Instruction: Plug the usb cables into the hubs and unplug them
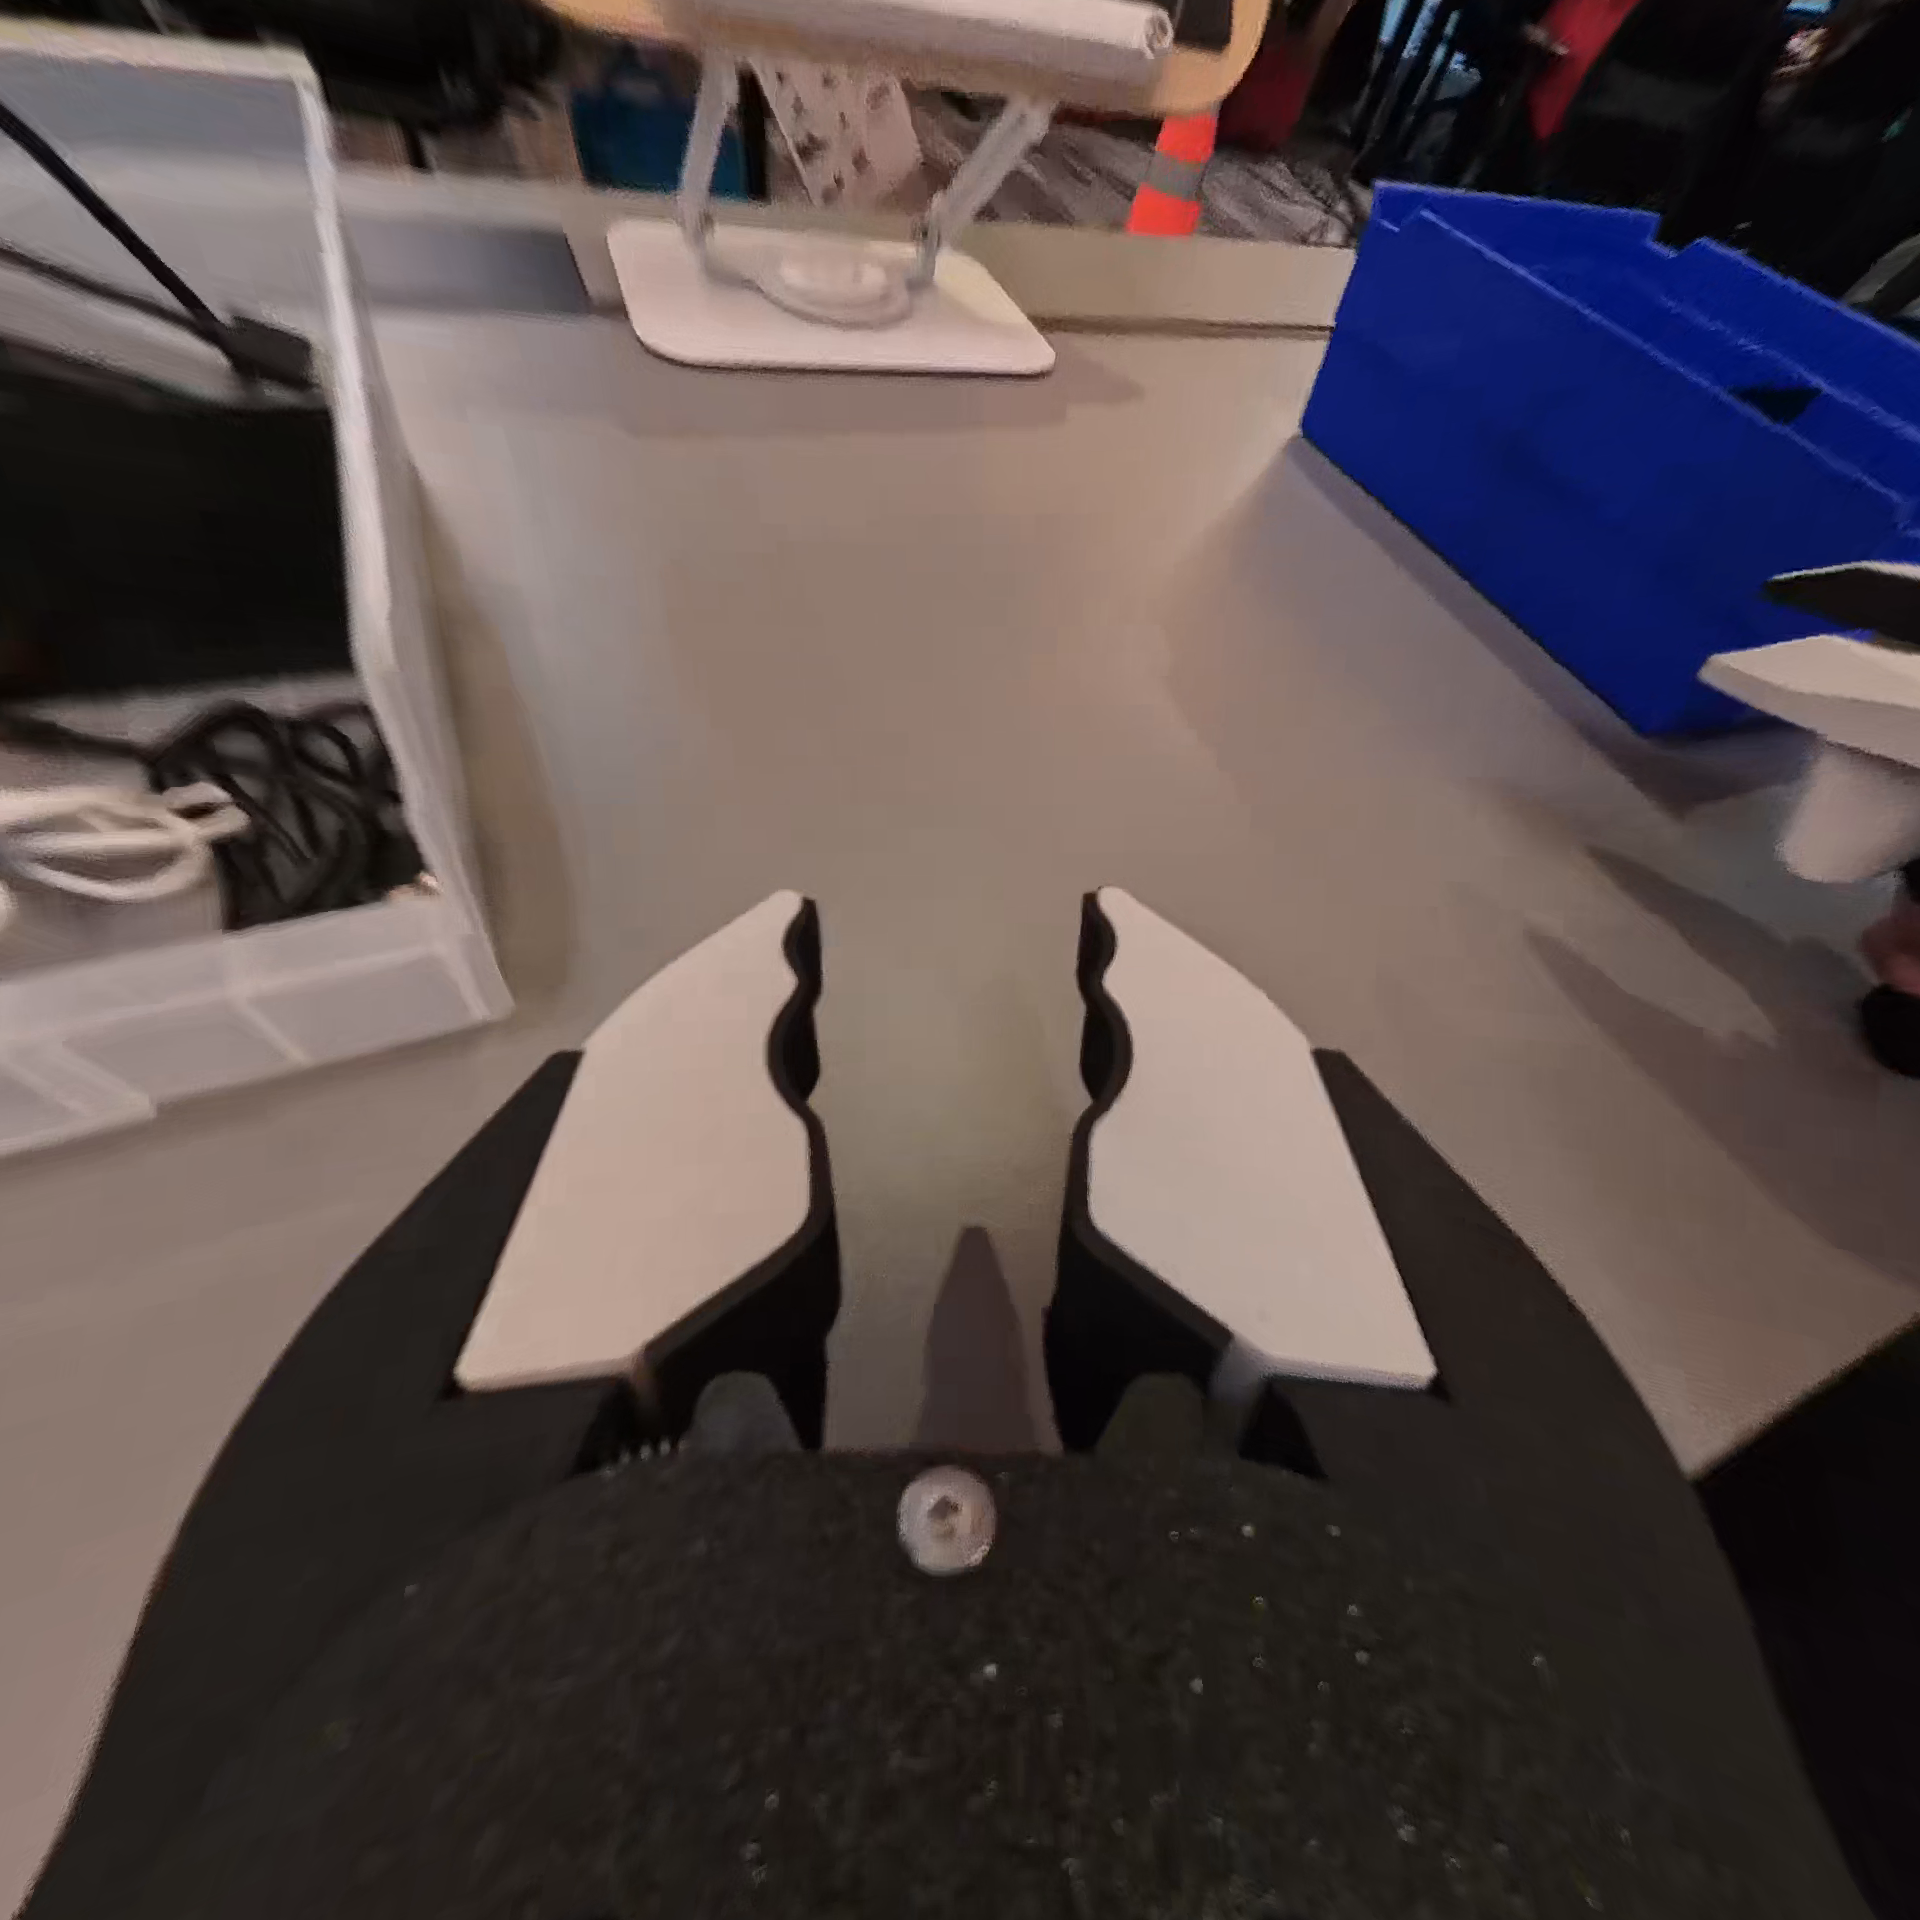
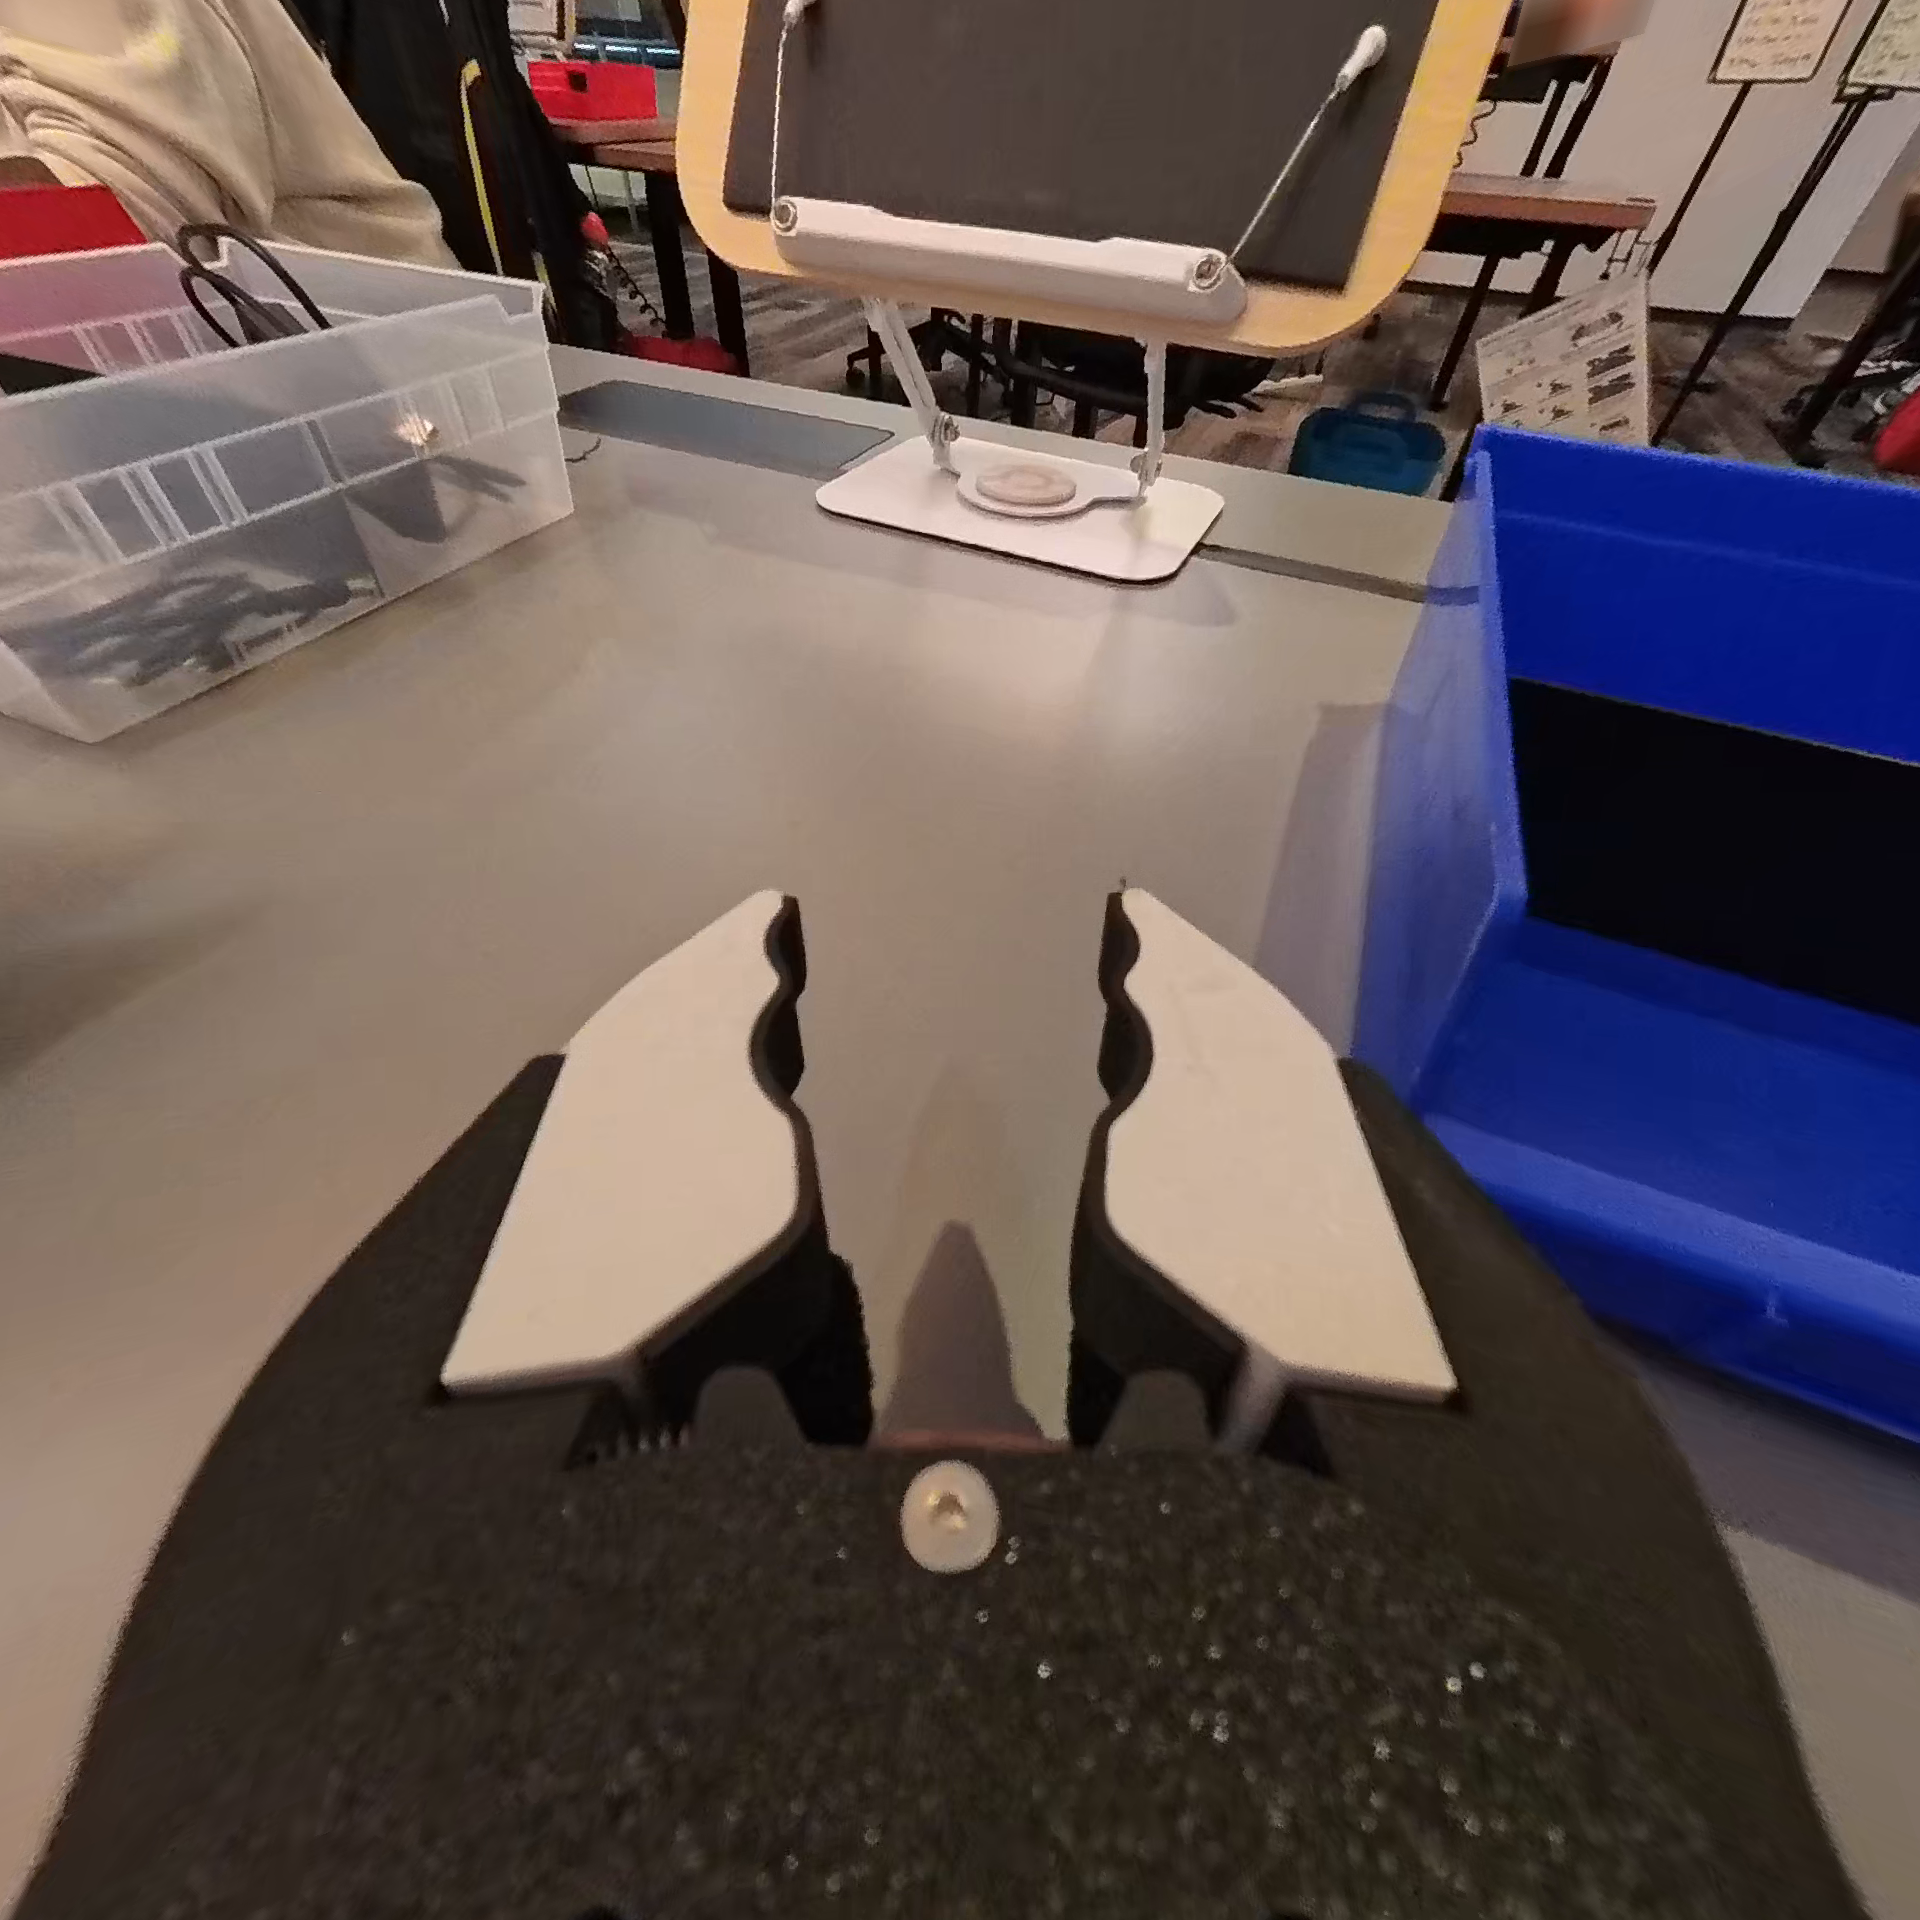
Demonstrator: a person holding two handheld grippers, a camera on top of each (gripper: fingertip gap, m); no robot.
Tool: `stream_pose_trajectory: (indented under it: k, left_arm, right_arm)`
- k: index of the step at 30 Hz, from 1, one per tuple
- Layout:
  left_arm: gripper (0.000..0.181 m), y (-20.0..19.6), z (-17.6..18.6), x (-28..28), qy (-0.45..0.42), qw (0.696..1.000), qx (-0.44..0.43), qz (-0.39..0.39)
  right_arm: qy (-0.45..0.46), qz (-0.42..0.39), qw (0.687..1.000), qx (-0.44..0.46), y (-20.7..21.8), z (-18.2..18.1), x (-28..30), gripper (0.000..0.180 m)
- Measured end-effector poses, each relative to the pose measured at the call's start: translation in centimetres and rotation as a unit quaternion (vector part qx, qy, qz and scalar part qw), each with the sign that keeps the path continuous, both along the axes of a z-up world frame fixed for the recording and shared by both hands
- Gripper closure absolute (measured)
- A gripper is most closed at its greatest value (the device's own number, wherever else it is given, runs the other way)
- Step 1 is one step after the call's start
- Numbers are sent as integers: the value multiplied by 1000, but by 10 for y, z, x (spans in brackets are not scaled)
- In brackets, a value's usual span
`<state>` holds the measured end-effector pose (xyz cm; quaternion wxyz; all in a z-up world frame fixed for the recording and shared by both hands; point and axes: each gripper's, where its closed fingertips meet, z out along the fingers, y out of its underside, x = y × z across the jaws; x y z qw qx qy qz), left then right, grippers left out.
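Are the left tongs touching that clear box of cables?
Apart. In the left wrist view, bare grey table separates the open left tongs from the clear box.

Both wrist cameras sit low over the grey tabletop (image 2: 727,790), each peering forward along its own tongs, the left (image 1: 951,914) nearer the clear bin (image 1: 395,623), the right (image 2: 956,914) beside the blue bin (image 2: 1662,1091), both sharing the white stand (image 2: 1023,514) ahead.

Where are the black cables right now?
The black cables lie in the clear bin at the table's left side in the left wrist view, beside a white cable.
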<state>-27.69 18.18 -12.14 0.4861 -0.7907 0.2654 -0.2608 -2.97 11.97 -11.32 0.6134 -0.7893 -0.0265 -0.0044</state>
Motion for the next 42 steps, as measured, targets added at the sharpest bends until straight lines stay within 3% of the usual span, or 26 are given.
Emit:
stream_pose_trajectory:
  k: [1,3,10,17,25,28,31,34,38,42]
  left_arm:
    - [125,4,3,-2,10,1000,19,8]
    - [126,7,4,-4,18,999,35,11]
    - [121,9,-10,-4,-20,1000,-23,4]
    - [119,19,13,-5,-16,1000,11,-5]
    - [126,12,16,-16,-26,999,-10,-38]
    - [130,8,33,-28,7,993,30,-113]
    - [136,27,52,-62,109,973,64,-194]
    - [132,69,49,-93,213,942,4,-260]
    - [128,132,16,-114,382,871,-31,-306]
    - [127,149,-27,-117,434,823,-122,-347]
  right_arm:
    - [-3,-2,1000,-1,1,-1,1,125]
    - [-2,-1,1000,-8,4,-2,1,125]
    - [-8,20,1000,-22,11,-4,-5,125]
    - [-2,51,999,-14,23,-2,-8,125]
    - [-16,69,997,-29,18,-9,-12,126]
    - [-19,71,997,-25,17,-8,-13,127]
    - [-24,82,996,-31,16,-10,-18,127]
    - [-36,94,995,-29,15,-10,-23,127]
    - [-44,101,993,-34,16,-12,-27,127]
    - [-41,100,994,-33,16,-11,-26,127]
